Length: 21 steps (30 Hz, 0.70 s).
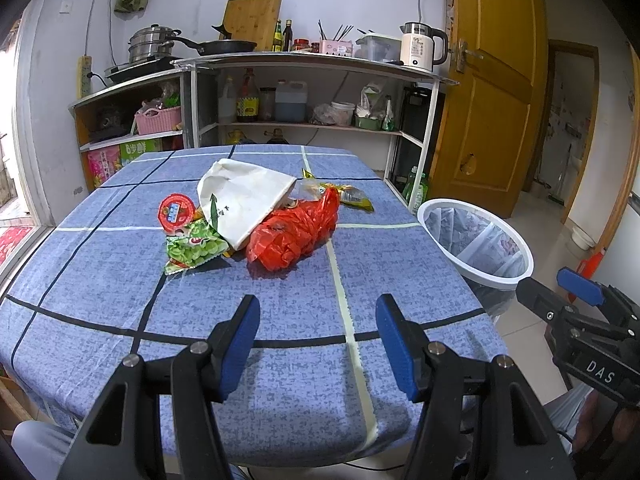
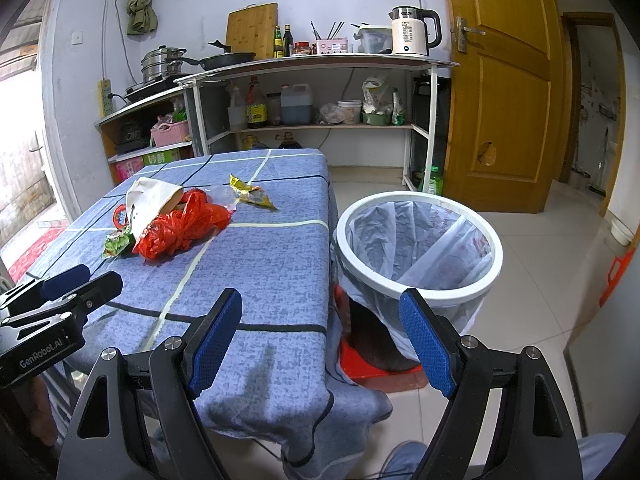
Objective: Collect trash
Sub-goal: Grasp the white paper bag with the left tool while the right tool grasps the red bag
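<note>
Nothing picked up yet. My left gripper point(image 1: 318, 344) and right gripper point(image 2: 320, 344) both hang spread and empty over the table's point(image 1: 280, 312) near edge. Trash pile point(image 1: 256, 220) sits mid-table (red bag nearest); lined bin point(image 2: 420, 240) stands beside the table, right. Next: reach forward, pinch one piece.

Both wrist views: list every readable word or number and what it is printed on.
"DAS": right gripper body.
"GenRobot.AI": left gripper body.
"55": white kettle.
Print on the red lid, green wrapper, white bag, shelf bottles and boxes: too small or blurred.
</note>
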### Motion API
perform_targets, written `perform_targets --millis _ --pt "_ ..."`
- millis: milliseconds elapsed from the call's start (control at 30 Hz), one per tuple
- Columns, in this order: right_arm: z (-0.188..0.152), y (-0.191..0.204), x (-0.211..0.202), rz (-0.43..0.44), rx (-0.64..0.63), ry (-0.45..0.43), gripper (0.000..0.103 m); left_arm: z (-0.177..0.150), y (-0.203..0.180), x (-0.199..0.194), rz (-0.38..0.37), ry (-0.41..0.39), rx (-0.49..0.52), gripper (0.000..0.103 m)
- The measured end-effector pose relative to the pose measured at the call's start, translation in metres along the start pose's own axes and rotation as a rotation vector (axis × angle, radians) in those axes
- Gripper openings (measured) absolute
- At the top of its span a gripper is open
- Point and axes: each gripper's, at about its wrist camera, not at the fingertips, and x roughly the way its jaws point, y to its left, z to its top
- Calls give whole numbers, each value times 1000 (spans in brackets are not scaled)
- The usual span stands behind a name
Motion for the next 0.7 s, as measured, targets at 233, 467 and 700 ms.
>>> perform_targets --millis 233,467,700 --pt "10 4 9 21 -20 -2 81 3 7 7 3 8 -3 62" --pt "38 18 32 87 -73 -7 81 20 33 18 28 -10 -32 62" --pt "67 33 71 194 -85 38 81 51 65 39 6 -14 -54 70"
